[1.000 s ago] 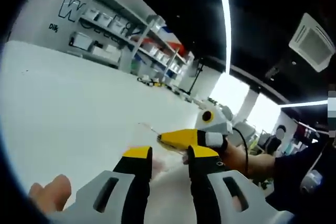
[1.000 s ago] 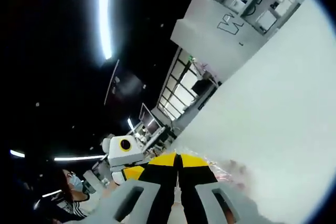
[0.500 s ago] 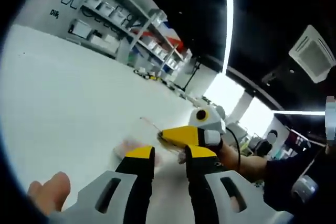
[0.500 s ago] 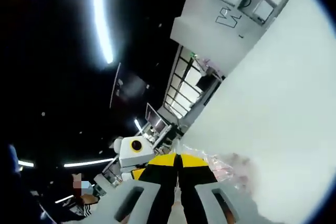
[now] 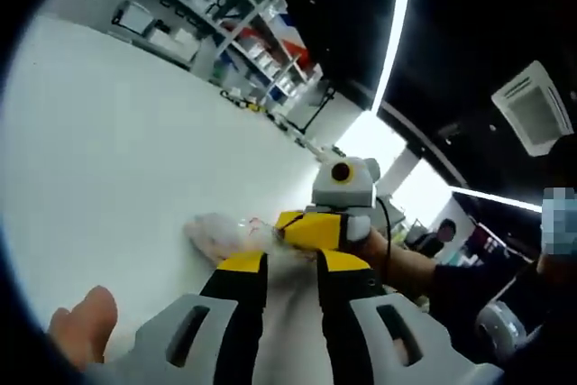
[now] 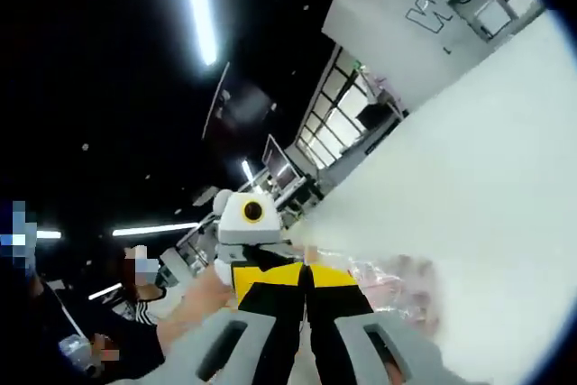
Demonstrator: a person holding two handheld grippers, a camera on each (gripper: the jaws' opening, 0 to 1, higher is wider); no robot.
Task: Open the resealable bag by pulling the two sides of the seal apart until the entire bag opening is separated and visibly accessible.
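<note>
Bag (image 5: pixel 221 233) of clear plastic lies on the white table (image 5: pixel 108 151) at lower centre, just beyond the left gripper (image 5: pixel 290 268), whose jaws stand apart; right gripper (image 6: pixel 308 279), jaws clenched, pinches the bag's (image 6: pixel 397 281) edge.

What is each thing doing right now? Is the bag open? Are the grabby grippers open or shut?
Resealable bag: lying on the white table, clear and crumpled; whether its seal is parted cannot be told.
Right gripper: shut on the bag's edge.
Left gripper: jaws apart, open, just short of the bag.
</note>
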